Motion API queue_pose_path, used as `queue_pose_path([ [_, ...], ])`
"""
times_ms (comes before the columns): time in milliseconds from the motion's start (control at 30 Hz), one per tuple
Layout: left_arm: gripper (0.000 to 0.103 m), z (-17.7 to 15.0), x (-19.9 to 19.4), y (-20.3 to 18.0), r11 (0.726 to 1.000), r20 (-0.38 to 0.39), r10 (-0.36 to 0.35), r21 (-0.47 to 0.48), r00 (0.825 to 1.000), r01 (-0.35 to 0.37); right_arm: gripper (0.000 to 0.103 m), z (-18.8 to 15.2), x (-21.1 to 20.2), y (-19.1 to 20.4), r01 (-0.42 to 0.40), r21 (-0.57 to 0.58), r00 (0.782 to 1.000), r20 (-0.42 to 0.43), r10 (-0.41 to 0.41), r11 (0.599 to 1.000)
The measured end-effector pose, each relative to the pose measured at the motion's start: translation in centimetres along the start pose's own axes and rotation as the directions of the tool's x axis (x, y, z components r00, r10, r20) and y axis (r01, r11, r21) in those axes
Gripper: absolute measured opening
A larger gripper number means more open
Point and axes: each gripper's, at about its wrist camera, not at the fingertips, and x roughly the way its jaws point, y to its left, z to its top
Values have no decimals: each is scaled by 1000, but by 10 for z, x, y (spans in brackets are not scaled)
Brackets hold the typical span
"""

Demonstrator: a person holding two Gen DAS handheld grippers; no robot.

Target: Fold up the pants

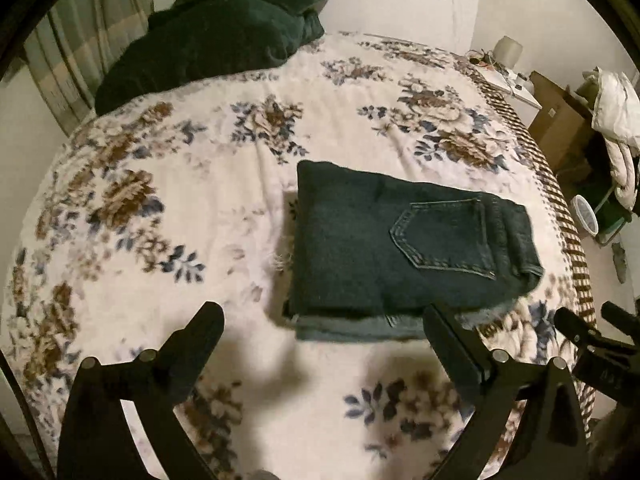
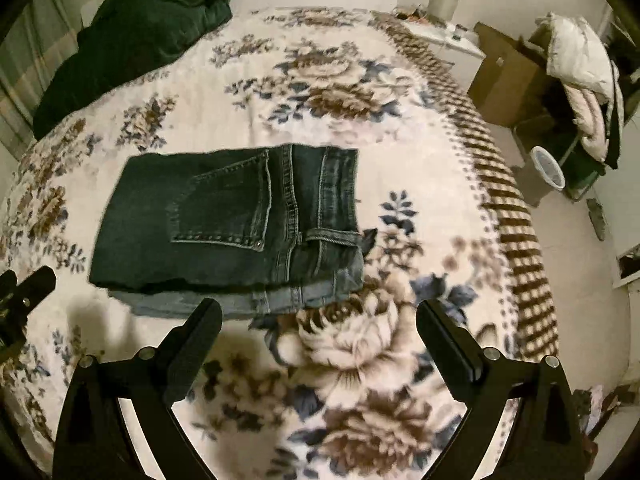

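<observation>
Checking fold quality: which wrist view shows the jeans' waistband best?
Right wrist: the waistband of the folded jeans shows sharply, stitching and belt loop included. Left wrist shows it smaller, curled at the jeans' far right edge.

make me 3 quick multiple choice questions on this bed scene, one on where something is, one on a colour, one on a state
1. Where do the folded jeans lie?
A. on the floral blanket
B. on the floor
C. on the dark green pillows

2. What colour are the jeans?
A. white
B. dark blue
C. red

3. How do the left gripper and right gripper stand?
A. both clamped on the jeans
B. one shut on a pillow
C. both open, holding nothing

Answers:
1. A, the jeans rest flat on the flowered cover, apart from the pillows at the far end of the bed.
2. B, the denim is dark blue with lighter stitching round the back pocket.
3. C, each pair of fingers stands wide apart above the bed with only blanket showing between them.
</observation>
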Motion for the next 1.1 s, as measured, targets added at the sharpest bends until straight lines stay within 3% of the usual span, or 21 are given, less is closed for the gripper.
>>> queue_pose_path([
  [367, 102, -32, -166, -19, 999, 126, 34, 8, 991, -36, 100, -42, -178, -29, 28, -17, 989, 145, -25, 999],
  [667, 102, -85, -326, -33, 998, 265, 67, -8, 962, -67, 100, -114, -366, -56, 22, -58, 954, 299, -3, 998],
  [867, 102, -126, -408, -39, 997, 306, 69, -42, 950, -60, 100, -166, -465, -72, -11, -81, 938, 344, 38, 997],
  [1100, 102, -161, -475, -40, 996, 355, 86, -45, 931, -75, 100, -224, -547, -83, -47, -103, 923, 376, 83, 994],
])
